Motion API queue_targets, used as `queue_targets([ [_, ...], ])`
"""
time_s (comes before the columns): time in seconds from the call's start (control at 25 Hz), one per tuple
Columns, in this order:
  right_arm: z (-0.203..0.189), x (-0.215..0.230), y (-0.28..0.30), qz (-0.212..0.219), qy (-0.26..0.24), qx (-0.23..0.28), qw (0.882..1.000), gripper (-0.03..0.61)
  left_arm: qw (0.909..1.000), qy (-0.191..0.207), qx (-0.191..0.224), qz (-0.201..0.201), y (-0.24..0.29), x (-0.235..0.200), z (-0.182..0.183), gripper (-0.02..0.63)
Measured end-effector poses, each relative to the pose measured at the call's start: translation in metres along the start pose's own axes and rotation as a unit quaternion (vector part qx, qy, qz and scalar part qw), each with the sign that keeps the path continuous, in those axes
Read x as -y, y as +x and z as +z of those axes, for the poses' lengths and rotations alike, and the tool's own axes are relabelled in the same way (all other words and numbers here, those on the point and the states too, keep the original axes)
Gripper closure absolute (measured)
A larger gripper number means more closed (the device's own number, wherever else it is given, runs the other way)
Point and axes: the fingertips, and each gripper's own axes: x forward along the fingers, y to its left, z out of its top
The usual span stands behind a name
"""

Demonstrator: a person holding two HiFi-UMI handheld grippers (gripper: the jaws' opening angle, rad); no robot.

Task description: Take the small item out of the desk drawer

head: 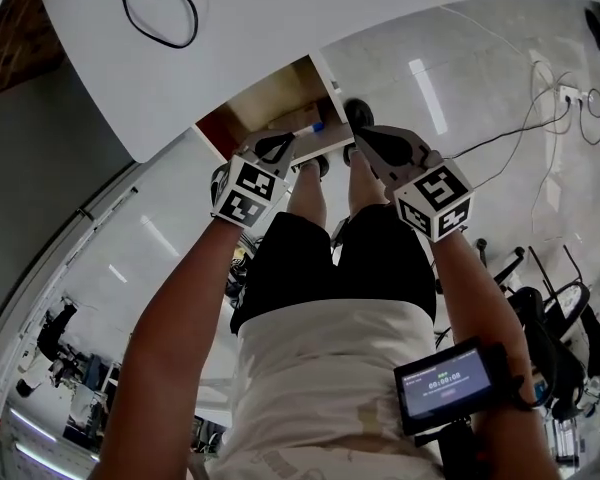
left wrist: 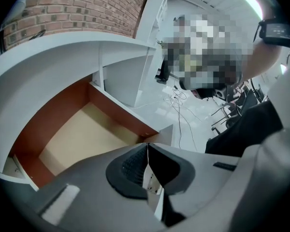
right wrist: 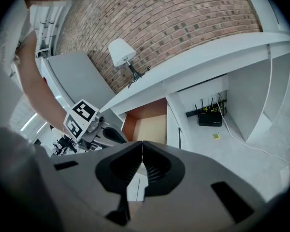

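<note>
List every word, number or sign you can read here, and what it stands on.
Nothing can be quoted.
Wrist screen: digits, too blurred to read.
Left cube and right cube: black-and-white square patterns, no letters.

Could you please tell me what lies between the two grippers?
In the head view, a slim, blue-tipped white item lies between the left gripper and right gripper, by the open drawer.
</note>
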Motion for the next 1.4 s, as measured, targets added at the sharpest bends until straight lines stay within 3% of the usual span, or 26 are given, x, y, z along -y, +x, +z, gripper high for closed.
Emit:
queue_targets([
  [0.44,-0.045,-0.020,0.010,0.035,0.021,-0.011,0.999,0.572,0.9981,0.041,-0.042,0.017,0.032,-0.006,-0.019,0.606],
  [0.92,-0.074,0.008,0.005,0.018,0.051,-0.005,0.999,0.572,0.9938,0.088,-0.060,-0.033,0.074,-0.002,-0.022,0.603],
  [1.12,-0.080,0.010,0.007,0.020,0.057,-0.008,0.998,0.572,0.9911,0.091,-0.071,-0.065,0.083,0.001,-0.021,0.494],
  [1.4,-0.082,0.010,0.008,0.021,0.065,-0.008,0.998,0.572,0.9838,0.116,-0.114,-0.077,0.095,0.001,-0.031,0.449],
])
